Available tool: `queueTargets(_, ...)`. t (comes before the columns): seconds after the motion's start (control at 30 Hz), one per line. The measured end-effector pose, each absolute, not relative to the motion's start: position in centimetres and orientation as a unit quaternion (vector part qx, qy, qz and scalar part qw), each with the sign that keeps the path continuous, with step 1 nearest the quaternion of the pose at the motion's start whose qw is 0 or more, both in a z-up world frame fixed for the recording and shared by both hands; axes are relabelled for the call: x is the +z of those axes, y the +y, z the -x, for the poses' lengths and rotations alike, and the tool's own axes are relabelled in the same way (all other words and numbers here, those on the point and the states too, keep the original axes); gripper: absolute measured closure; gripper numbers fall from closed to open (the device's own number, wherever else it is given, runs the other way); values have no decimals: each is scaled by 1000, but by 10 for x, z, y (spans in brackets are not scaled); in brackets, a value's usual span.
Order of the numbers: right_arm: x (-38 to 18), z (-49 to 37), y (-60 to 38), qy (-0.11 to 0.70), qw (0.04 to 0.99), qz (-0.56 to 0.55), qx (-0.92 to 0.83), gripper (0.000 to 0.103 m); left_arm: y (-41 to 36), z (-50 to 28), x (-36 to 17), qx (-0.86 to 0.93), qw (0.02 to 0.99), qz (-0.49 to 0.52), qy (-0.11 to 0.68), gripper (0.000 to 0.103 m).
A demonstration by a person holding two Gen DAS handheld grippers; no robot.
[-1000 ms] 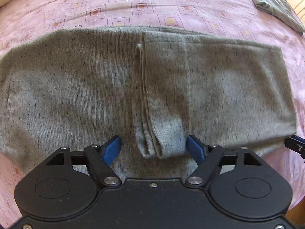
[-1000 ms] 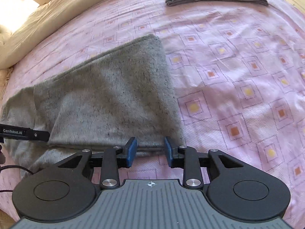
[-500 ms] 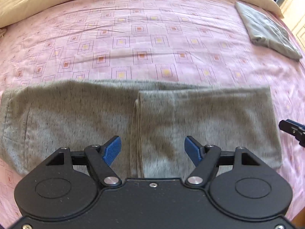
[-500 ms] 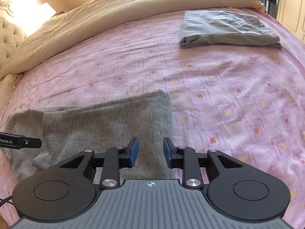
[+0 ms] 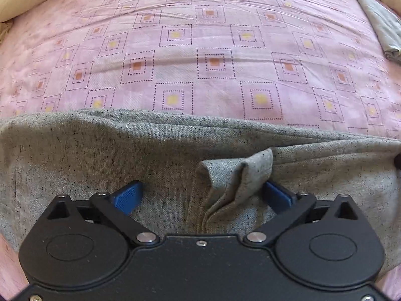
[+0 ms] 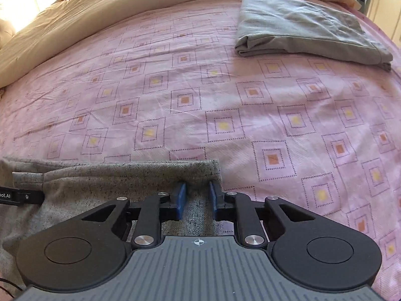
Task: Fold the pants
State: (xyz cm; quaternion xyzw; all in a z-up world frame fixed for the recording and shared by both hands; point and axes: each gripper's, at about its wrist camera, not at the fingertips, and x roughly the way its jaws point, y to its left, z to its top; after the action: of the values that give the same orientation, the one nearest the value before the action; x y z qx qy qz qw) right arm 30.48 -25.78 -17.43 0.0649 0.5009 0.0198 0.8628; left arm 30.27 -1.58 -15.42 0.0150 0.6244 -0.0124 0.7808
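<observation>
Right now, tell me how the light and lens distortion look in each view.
Left wrist view: even, soft light on the pink bedsheet, edges bowed by the fisheye, grey pants sharp. Right wrist view: blown-out glare at top left on the cream duvet, with the same barrel curve.

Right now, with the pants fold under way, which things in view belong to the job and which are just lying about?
In the job:
- speckled grey pants
- left gripper, jaws opening around a raised fold
- right gripper, jaws closing over the pants' edge

Lying about:
- folded grey garment
- cream duvet
</observation>
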Motion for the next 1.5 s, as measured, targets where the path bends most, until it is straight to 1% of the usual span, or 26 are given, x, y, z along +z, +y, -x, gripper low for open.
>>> queueTargets(0.07,-174,-304,-260,499,864,-70,21,84,-14,-299,-150,-12,779,-7,627,3)
queueTargets(0.17,-165,-302,-264,497,863,-87,24,84,-10,-285,-135,-9,782,2,623,12)
queueTargets(0.2,-160,-298,-264,492,866,-86,28,84,-8,-278,-129,-5,786,0,619,13)
queueTargets(0.33,-129,-274,-254,446,890,-61,70,82,6,-235,-97,0,806,9,591,13)
queueTargets(0.4,-113,-255,-243,417,904,-37,88,82,14,-214,-82,2,815,22,580,13)
queueTargets(0.47,-103,-239,-229,405,910,-5,87,82,17,-197,-67,10,822,27,569,13)
queueTargets(0.57,-98,-216,-210,406,910,21,80,82,28,-170,-47,36,834,30,550,13)
queueTargets(0.77,-104,-181,-176,431,892,-9,133,82,55,-123,-24,86,851,63,514,12)
queueTargets(0.93,-113,-170,-140,486,845,-24,221,82,83,-108,-26,110,852,81,506,12)
queueTargets(1.07,-124,-170,-100,491,841,-19,228,82,104,-111,-37,127,848,56,511,12)
queueTargets(1.13,-130,-172,-83,492,842,-31,217,83,117,-115,-44,110,840,49,530,13)
queueTargets(1.23,-144,-175,-67,503,843,-51,183,83,133,-120,-54,82,826,23,557,19)
queueTargets(1.33,-165,-173,-59,537,830,-57,136,84,151,-123,-62,75,825,5,560,19)
queueTargets(1.37,-175,-169,-59,556,820,-58,120,87,159,-126,-65,70,823,9,563,19)
queueTargets(1.5,-178,-151,-59,559,822,-64,85,91,189,-140,-72,50,825,17,563,19)
